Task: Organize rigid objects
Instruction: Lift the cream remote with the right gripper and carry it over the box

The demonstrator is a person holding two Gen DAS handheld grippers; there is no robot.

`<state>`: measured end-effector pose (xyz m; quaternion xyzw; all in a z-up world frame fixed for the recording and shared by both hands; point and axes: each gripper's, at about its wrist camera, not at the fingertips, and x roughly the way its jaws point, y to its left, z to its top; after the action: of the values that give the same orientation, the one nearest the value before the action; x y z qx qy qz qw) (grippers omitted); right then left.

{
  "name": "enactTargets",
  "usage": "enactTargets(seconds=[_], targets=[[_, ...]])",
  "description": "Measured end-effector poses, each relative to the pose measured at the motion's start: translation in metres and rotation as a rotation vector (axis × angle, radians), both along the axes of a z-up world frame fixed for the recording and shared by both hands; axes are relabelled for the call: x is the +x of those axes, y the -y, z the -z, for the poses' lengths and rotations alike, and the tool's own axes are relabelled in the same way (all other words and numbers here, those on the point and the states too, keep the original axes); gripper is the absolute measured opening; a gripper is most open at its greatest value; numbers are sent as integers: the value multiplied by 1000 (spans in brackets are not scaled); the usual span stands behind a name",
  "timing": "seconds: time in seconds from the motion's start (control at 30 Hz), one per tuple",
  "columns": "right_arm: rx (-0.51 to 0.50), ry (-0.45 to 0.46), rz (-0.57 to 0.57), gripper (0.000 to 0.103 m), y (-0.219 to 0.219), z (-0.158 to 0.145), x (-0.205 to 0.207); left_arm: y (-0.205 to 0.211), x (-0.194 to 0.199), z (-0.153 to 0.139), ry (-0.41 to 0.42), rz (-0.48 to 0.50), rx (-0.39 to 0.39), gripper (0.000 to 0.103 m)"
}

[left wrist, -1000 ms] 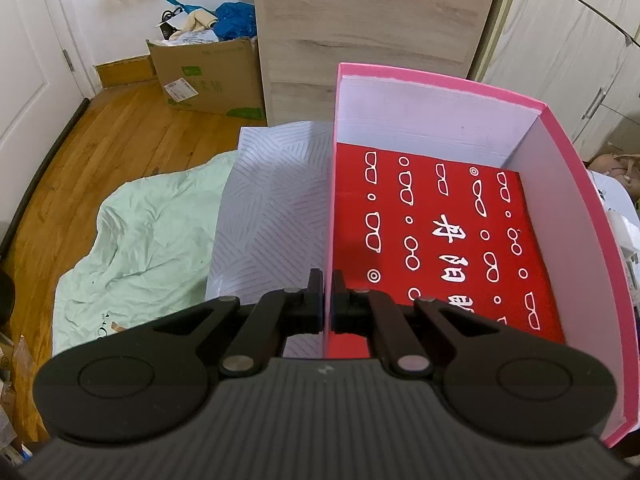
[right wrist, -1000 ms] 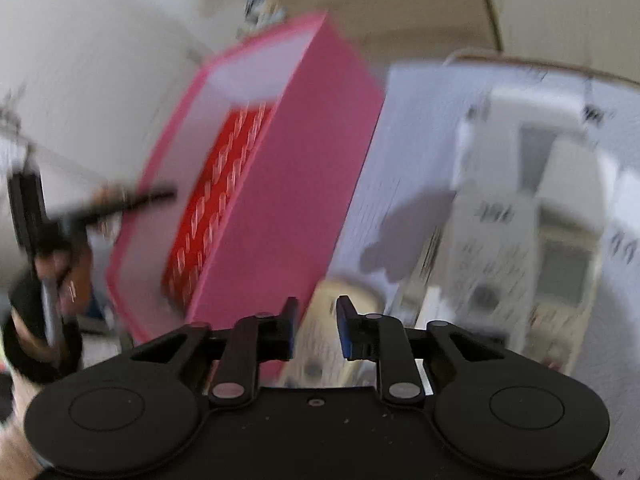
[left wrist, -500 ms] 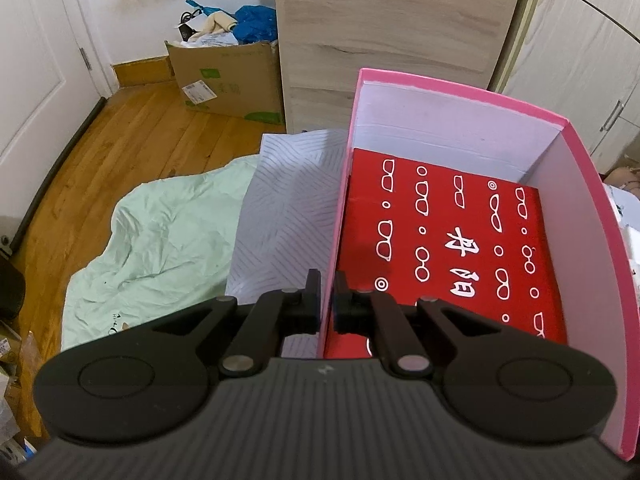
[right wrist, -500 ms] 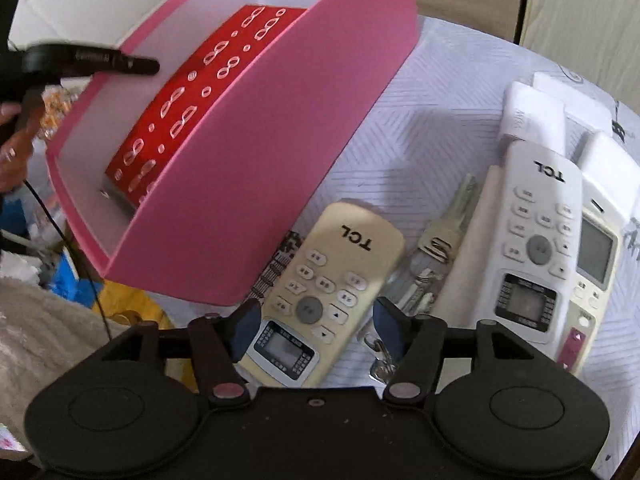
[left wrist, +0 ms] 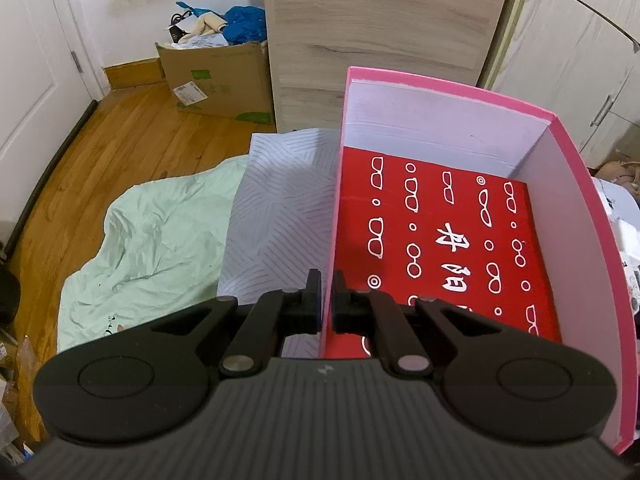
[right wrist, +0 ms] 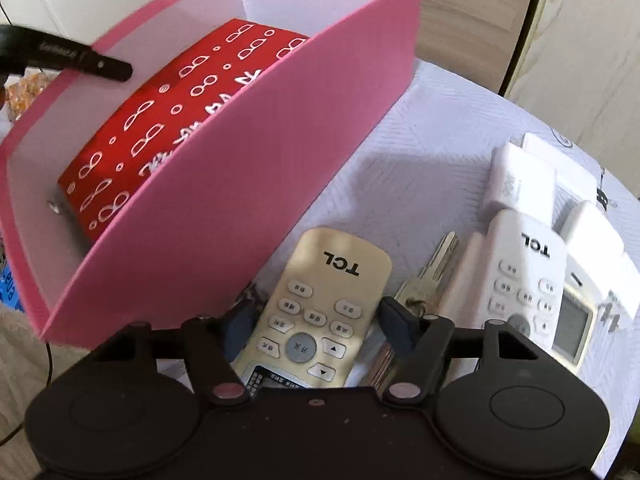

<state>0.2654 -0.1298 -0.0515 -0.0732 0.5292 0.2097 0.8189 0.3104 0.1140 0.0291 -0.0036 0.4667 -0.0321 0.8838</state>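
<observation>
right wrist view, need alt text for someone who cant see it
The open right gripper straddles a beige TCL remote lying on a pale patterned cloth, fingers either side of it. To its left stands a pink box holding a red box, the left gripper on its far wall; a key and white remote lie to the right.

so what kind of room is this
Probably a bedroom at home: wardrobe doors, a wooden floor with a cardboard box of clutter, and a crumpled green sheet beside the table.
</observation>
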Motion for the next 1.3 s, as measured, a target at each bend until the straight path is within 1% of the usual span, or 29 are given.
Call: enactTargets(seconds=[0.1, 0.13, 0.2, 0.23, 0.37, 0.57, 0.63, 0.73, 0.83, 0.93, 1.17, 1.23, 1.3], targets=[[-22, 35, -10, 74, -3, 2, 0, -4, 1, 0, 4, -1, -14, 3], [-22, 49, -9, 72, -2, 2, -1, -6, 1, 0, 7, 0, -24, 3], [-6, 44, 7, 71, 1, 3, -1, -8, -1, -1, 6, 7, -42, 3], [-2, 47, 13, 71, 3, 2, -1, -8, -3, -1, 10, 13, -38, 3], [26, 118, 16, 70, 8, -13, -5, -6, -5, -1, 18, 26, -21, 3], [88, 195, 99, 69, 33, -36, -3, -4, -6, -1, 23, 37, -12, 3], [104, 221, 113, 68, 38, -42, -2, -4, -6, -2, 22, 39, -23, 3], [115, 247, 114, 66, 35, -48, 0, -8, -6, -1, 21, 47, -67, 4], [111, 287, 117, 64, 33, -57, -5, -5, -6, 0, 26, 57, -50, 4], [95, 359, 114, 63, 34, -71, -16, -4, -6, 0, 26, 57, -47, 4], [93, 526, 120, 63, 34, -110, -32, -4, -6, 0, 25, 56, -47, 4], [121, 560, 117, 63, 33, -126, -37, -4, -6, 0, 24, 55, -48, 4], [184, 564, 90, 63, 29, -142, -42, -4, -6, 0, 22, 54, -50, 4]])
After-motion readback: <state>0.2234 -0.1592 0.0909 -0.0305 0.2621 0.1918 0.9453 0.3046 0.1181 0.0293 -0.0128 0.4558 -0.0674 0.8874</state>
